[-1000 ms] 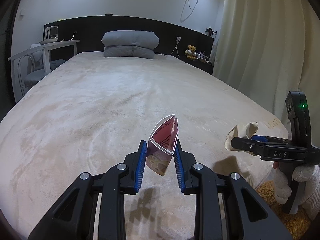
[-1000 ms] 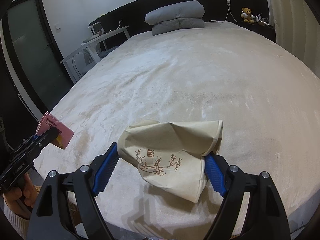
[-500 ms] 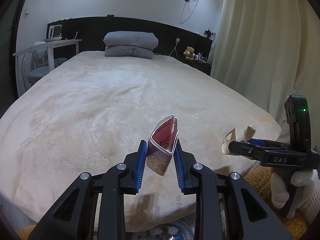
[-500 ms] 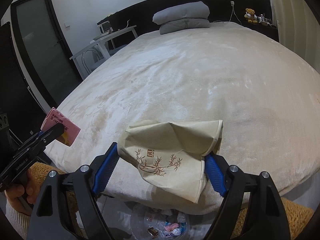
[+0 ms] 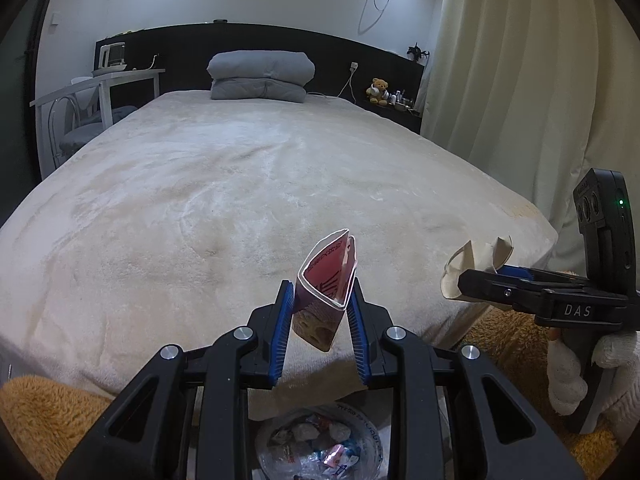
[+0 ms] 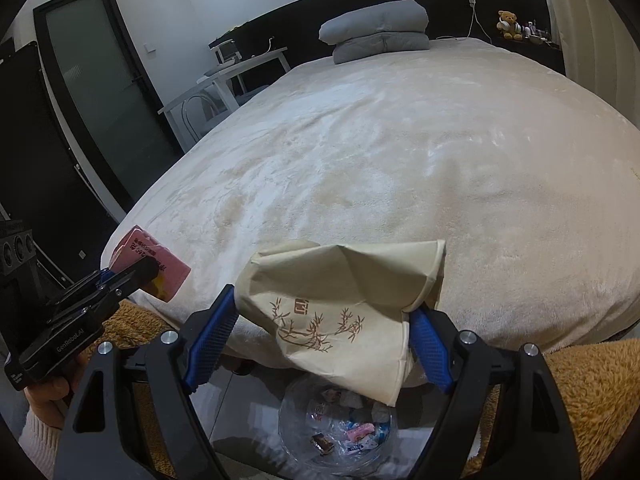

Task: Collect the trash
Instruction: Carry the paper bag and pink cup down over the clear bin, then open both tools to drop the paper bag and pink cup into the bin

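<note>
Right wrist: left claw (image 6: 132, 270) body reads "GenRobot.AI".

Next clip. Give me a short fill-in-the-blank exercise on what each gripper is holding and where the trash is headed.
1. The left gripper is shut on a flattened ____ carton.
2. The right gripper holds a crumpled paper cup printed with a brown ____ motif.
3. On the floor below both grippers stands a ____ trash container already holding wrappers.
4. At the head of the bed lies a folded ____ quilt.

Missing words: pink; bamboo; clear; grey
</note>
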`<state>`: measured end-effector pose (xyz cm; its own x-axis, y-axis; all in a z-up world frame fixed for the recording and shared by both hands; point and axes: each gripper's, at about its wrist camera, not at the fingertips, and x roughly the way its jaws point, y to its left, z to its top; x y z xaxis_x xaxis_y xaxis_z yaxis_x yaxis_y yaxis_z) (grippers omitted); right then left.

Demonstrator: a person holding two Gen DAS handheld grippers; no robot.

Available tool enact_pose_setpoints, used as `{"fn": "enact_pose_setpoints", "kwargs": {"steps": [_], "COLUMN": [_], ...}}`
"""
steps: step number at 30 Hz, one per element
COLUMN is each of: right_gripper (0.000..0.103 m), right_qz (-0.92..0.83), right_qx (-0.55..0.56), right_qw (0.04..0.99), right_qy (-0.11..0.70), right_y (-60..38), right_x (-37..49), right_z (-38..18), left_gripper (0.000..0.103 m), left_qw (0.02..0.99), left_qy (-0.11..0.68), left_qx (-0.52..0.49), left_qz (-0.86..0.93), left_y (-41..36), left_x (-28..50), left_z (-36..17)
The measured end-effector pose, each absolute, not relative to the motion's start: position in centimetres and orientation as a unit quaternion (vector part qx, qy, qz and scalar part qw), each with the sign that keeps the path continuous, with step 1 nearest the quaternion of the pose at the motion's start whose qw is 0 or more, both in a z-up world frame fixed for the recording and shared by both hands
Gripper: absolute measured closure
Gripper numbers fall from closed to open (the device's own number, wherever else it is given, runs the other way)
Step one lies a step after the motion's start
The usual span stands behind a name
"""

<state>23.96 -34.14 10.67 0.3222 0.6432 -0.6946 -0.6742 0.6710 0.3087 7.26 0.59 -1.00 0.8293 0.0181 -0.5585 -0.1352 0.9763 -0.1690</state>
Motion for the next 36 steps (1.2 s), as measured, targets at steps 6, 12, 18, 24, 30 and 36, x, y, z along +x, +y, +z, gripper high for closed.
{"fn": "enact_pose_setpoints", "kwargs": {"steps": [6,12,18,24,30,36], "right_gripper": [0.023,0.023,0.023,0.023,0.023,0.023], "right_qz": [0.413,0.415,0.413,0.392,0.373,0.355], "right_qx": [-0.015,0.002,0.022,0.033,0.055,0.052], "right_qw": [0.802,0.782,0.759,0.738,0.707,0.678], "right_qy": [0.432,0.465,0.503,0.548,0.598,0.642], "right_y": [-34.5,-34.9,-35.2,-34.9,-34.7,-33.7], "right_x": [23.1,22.6,22.3,22.9,23.9,24.1], "right_z": [10.1,8.9,7.6,5.6,3.3,1.0], "left_gripper": [0.077,0.077,0.077,0.077,0.077,0.077], "left_qw": [0.944,0.931,0.906,0.882,0.859,0.835], "left_qy": [0.311,0.347,0.401,0.443,0.478,0.512], "left_qx": [-0.108,-0.105,-0.133,-0.159,-0.184,-0.198], "left_qz": [0.031,0.037,0.038,0.023,0.021,0.022], "left_y": [-0.8,-1.5,-1.1,-1.2,-1.1,-0.9], "left_x": [6.3,6.4,6.8,7.3,7.9,8.1], "left_z": [-2.3,-3.9,-6.3,-8.3,-10.1,-12.1]}}
